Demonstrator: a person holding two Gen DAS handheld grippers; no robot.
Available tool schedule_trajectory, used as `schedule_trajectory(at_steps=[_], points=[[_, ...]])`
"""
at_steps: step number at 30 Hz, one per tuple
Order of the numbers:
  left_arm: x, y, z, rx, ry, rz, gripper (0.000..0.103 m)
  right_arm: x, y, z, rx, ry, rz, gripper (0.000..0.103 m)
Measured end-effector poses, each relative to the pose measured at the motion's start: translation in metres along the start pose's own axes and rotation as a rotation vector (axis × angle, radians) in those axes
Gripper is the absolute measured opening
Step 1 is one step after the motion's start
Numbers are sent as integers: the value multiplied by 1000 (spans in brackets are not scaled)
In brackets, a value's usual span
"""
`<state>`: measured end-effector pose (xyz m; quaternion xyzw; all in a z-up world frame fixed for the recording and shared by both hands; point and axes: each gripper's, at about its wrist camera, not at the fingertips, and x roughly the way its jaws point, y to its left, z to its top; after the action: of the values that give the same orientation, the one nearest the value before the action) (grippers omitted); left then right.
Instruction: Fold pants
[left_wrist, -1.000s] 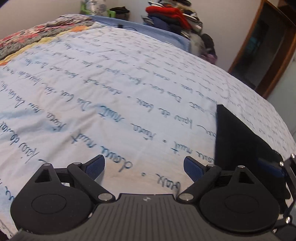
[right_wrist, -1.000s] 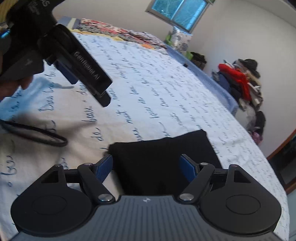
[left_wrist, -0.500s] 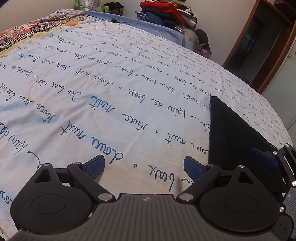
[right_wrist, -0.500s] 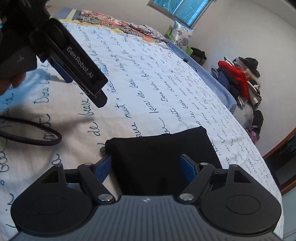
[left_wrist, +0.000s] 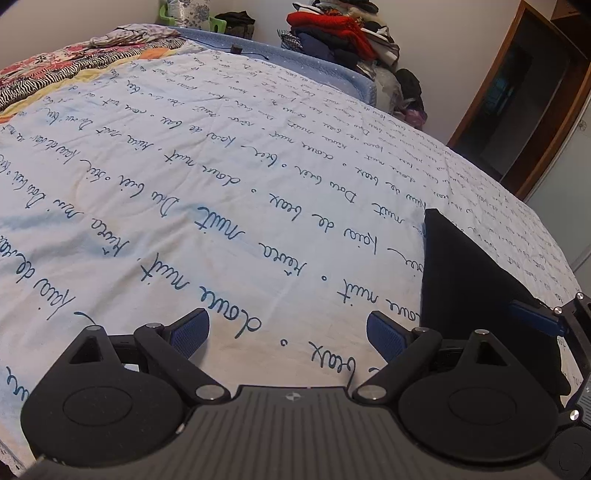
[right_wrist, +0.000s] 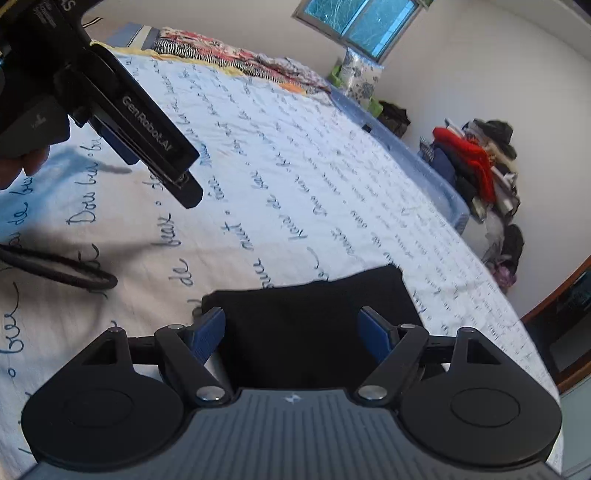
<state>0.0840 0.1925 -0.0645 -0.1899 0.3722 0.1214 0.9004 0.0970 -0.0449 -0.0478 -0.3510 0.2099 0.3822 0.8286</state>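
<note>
The black pants (right_wrist: 314, 325) lie folded into a compact rectangle on the white bedsheet with blue script (right_wrist: 295, 184). They show in the left wrist view (left_wrist: 472, 288) at the right. My right gripper (right_wrist: 291, 332) is open and hovers right over the near edge of the pants, holding nothing. My left gripper (left_wrist: 288, 332) is open and empty above bare sheet, left of the pants. It also shows in the right wrist view (right_wrist: 122, 122) at upper left, held by a hand. The right gripper's fingertip (left_wrist: 535, 317) shows over the pants in the left wrist view.
A black cable loop (right_wrist: 62, 269) lies on the sheet at left. A patterned blanket (left_wrist: 55, 70) lies at the head of the bed. A clothes pile (right_wrist: 476, 162) sits beyond the far edge. A wooden door frame (left_wrist: 535, 110) stands at right.
Both grippers stay open. The left gripper has lifted and drawn back a little, so more of the room shows. The pants lie unmoved.
</note>
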Motion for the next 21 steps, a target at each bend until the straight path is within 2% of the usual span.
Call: schedule_trajectory(at_steps=[5, 10, 14, 21], points=[[-2, -4, -1, 24, 1, -9, 93, 7, 9, -1, -36, 26, 7, 79], [-2, 3, 0, 2, 2, 5, 93, 17, 12, 0, -34, 35, 12, 79], [-1, 1, -2, 10, 10, 5, 93, 31, 13, 6, -4, 32, 39, 83], [-9, -1, -1, 28, 2, 16, 93, 33, 25, 18, -2, 5, 24, 83]])
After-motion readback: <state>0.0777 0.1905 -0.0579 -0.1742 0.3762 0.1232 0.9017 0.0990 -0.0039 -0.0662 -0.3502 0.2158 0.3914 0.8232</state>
